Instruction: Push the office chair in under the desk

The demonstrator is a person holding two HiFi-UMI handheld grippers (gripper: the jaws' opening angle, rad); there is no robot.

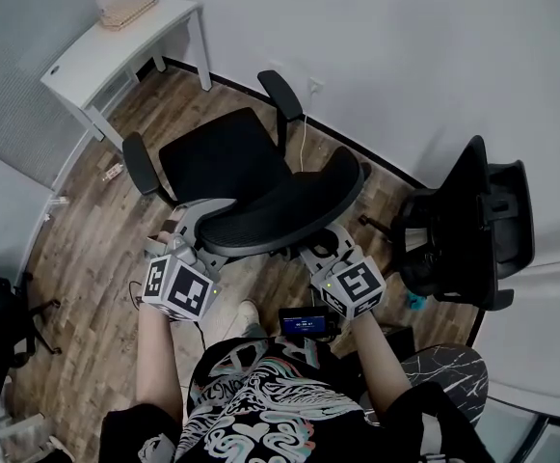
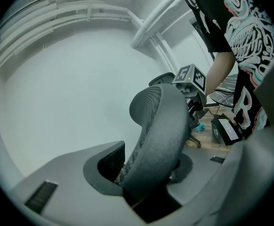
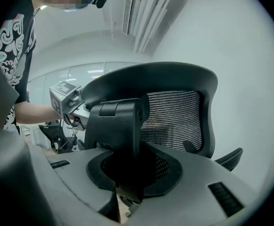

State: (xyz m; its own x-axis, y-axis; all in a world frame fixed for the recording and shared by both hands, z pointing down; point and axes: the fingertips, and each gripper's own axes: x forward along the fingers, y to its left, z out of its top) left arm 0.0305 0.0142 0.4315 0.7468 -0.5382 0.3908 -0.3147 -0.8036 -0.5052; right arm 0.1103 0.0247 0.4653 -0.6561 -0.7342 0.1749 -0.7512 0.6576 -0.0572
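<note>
Both the left hand-held gripper (image 2: 146, 173) and right hand-held gripper (image 3: 127, 168) grasp the office chair (image 1: 224, 154) by its backrest (image 1: 284, 208); chair stands short of the tabletop (image 1: 96, 51), push largely outstanding.

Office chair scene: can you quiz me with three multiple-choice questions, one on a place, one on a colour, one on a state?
1. In the head view, the desk stands: A) upper left of the office chair; B) lower right of it; C) beneath it.
2. The chair is: A) black; B) white; C) red.
3. The left tongs are: A) open in air; B) shut on the backrest; C) holding a cup.
Answers: A, it shows upper left. A, seat and arms are black. B, the backrest's rim sits clamped between them.
</note>
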